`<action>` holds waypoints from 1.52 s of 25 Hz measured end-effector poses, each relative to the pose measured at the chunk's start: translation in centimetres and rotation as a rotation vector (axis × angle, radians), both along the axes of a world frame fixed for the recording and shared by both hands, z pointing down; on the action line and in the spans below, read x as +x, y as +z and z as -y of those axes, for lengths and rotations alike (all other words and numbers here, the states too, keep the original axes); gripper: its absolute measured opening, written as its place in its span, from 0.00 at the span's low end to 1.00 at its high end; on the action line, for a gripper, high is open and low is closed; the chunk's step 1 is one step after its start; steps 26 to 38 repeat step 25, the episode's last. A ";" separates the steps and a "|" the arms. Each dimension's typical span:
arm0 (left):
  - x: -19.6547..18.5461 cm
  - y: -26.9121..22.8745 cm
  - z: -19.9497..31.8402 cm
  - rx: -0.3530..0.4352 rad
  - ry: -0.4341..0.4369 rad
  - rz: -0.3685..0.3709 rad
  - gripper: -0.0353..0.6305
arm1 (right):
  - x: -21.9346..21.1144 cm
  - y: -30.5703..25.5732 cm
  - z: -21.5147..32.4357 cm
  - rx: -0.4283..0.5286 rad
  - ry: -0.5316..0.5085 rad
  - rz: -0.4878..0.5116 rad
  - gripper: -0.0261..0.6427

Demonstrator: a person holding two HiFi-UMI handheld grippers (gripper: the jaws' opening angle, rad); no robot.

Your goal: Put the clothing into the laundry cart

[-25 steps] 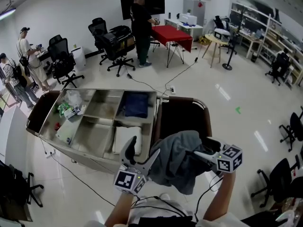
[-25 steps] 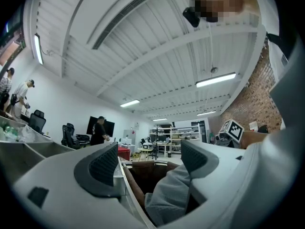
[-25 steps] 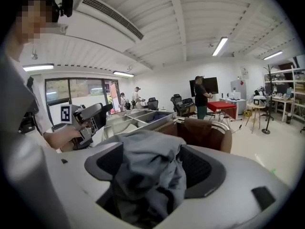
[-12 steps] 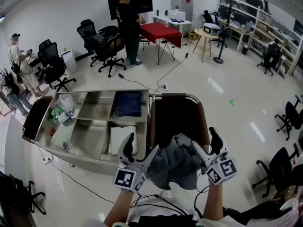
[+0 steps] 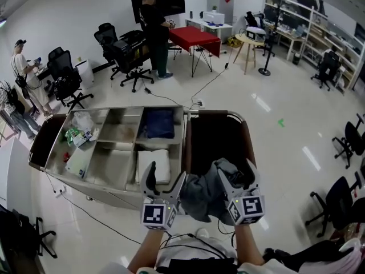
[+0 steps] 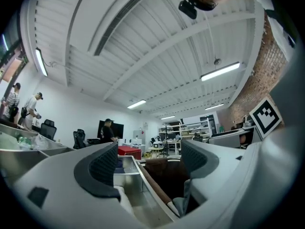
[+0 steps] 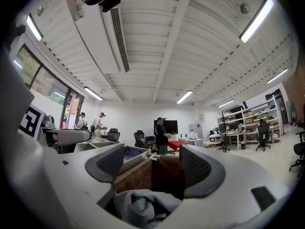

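The laundry cart's dark brown bag [image 5: 219, 138] stands open in front of me, seen too in the right gripper view [image 7: 164, 175] and the left gripper view [image 6: 167, 171]. A grey garment [image 5: 205, 190] lies bunched over the bag's near rim. My left gripper [image 5: 165, 178] is open just left of it, with nothing between its pads [image 6: 150, 159]; the garment [image 6: 182, 205] shows low at its right. My right gripper [image 5: 236, 177] sits over the garment's right side. Its jaws [image 7: 155, 163] stand apart, and the garment [image 7: 143, 208] lies low near their base, below the pads.
Left of the bag, the cart's metal trays [image 5: 117, 133] hold a folded dark blue cloth [image 5: 159, 123], a white folded cloth [image 5: 154, 164] and plastic bags [image 5: 82, 127]. A person [image 5: 153, 30] stands by a red table [image 5: 197, 39]; office chairs and floor cables lie beyond.
The grey garment has come down from hanging between the grippers to the bag's near rim. The right gripper has moved left and closer to the left one.
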State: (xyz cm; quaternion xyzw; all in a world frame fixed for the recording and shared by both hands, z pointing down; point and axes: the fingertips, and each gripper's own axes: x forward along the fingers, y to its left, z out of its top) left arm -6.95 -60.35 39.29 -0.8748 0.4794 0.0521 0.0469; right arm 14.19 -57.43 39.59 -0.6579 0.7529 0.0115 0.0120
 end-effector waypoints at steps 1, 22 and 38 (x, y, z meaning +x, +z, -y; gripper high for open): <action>-0.1 0.1 0.0 -0.004 -0.002 0.004 0.64 | -0.2 0.3 0.0 -0.023 -0.005 -0.005 0.65; -3.8 -0.8 -1.2 0.011 -0.025 -0.044 0.64 | -3.6 -1.2 -0.5 0.061 -0.018 -0.009 0.58; -4.3 -0.4 -1.1 0.007 -0.025 -0.034 0.64 | -4.3 -1.0 -0.4 0.060 -0.028 -0.007 0.58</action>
